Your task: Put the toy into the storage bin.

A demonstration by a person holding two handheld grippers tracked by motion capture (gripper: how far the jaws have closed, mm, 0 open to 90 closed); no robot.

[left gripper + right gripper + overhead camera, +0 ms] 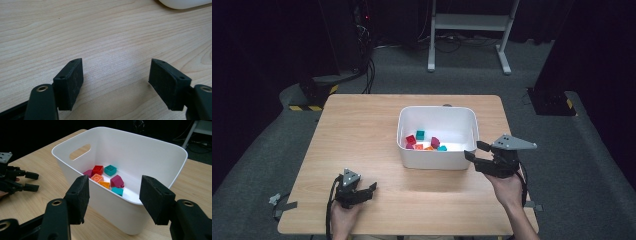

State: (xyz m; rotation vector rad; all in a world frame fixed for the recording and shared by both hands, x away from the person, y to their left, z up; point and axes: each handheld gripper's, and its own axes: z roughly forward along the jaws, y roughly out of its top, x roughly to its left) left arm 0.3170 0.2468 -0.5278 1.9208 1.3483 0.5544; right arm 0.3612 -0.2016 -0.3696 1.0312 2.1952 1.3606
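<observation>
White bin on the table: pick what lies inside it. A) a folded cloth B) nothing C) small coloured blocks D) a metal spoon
C, since the right gripper view looks into the white bin and shows small coloured blocks in red, teal, orange and magenta on its floor.

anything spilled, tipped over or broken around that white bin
Nothing stands out. The white bin sits upright on the table, and the coloured blocks all lie inside it on its floor, none on the wood. The right gripper hangs by the bin's corner with open, empty jaws; the left gripper also holds nothing.
</observation>
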